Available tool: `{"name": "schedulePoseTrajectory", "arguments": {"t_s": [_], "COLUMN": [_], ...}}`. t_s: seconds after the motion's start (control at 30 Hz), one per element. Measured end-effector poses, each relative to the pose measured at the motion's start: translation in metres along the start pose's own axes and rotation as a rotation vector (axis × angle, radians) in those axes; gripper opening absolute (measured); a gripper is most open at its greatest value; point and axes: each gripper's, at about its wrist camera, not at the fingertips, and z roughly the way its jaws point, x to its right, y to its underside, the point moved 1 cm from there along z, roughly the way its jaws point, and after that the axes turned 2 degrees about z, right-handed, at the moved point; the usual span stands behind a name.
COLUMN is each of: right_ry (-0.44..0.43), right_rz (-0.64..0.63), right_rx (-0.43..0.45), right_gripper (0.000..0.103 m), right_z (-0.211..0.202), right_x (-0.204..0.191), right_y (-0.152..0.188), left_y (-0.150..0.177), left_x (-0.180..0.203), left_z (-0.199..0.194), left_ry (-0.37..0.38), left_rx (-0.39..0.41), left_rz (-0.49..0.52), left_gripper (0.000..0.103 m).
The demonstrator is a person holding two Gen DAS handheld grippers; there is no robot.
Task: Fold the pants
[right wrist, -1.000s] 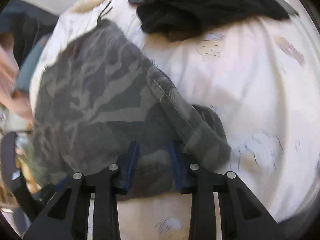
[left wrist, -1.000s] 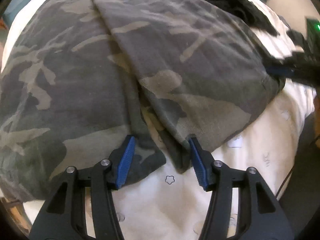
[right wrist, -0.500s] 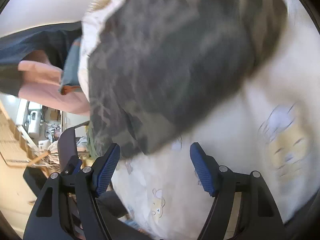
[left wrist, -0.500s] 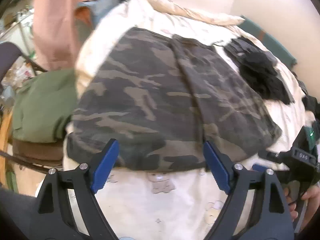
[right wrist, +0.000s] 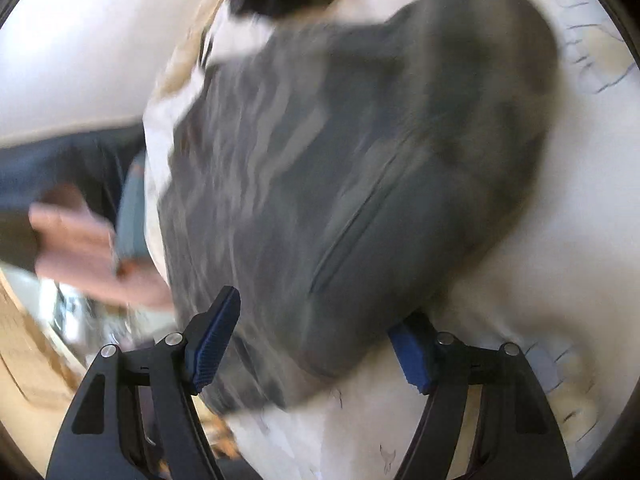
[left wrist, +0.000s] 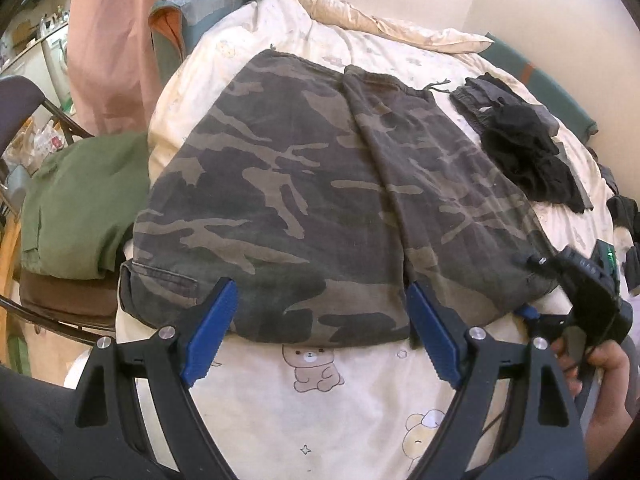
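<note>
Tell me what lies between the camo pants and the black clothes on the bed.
Left wrist view: only a narrow strip of bare cream bedsheet separates the camo pants from the black clothes.

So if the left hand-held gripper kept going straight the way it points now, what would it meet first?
Most likely the near folded edge of the camouflage pants, which lies between the open fingers of the left hand-held gripper on the bedsheet. Depth is hard to judge.

The left wrist view is sharp and lit by soft daylight, with warm bright patches on the cream bedding (left wrist: 320, 412) and only weak shadows. The right wrist view is strongly smeared by motion blur, so the camouflage pants (right wrist: 360, 184) lose their pattern. Both views bend at the edges and end in a dark round border.
</note>
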Motion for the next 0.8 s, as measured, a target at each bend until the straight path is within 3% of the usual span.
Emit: {"name": "schedulePoseTrajectory", "arguments": {"t_s": [0.17,0.23,0.33,0.5,0.57,0.63,0.73,0.8], "right_ry": [0.000,0.059,-0.018,0.020,0.051,0.070,0.014,-0.013], "right_rz": [-0.010,0.022,0.129,0.045,0.029,0.044,0.121,0.163], "right_rx": [0.096,0.129,0.015,-0.094,-0.064,0.028,0.131,0.137], "right_gripper": [0.072,0.074,0.074,0.074,0.074,0.074,0.074,0.074], "right_z": [-0.014,-0.020,-0.013,0.000,0.003,0.000,-0.011,-0.009], "right_x": [-0.004,0.001,0.015,0.001,0.001,0.006,0.018,0.023], "right_y": [-0.011,-0.013,-0.006,0.015,0.012,-0.004,-0.027,-0.039], "left_y": [-0.002,-0.002,-0.002,-0.006,-0.006,-0.005,-0.003,-0.003], "left_x": [-0.001,-0.001,-0.002,0.001,0.007,0.010,0.010,0.008], "left_z": [0.006,0.008,0.016,0.026,0.027,0.027,0.026,0.027], "left_ry": [0.018,0.011,-0.001,0.034,0.036,0.033,0.026,0.024], "left_rx": [-0.015,-0.017,-0.036,-0.063,-0.060,-0.059,-0.051,-0.054], "left_rz": [-0.024,-0.021,-0.032,-0.080,-0.066,-0.044,-0.027,-0.028], "left_gripper": [0.084,0.084,0.084,0.084,0.084,0.084,0.084,0.084]}}
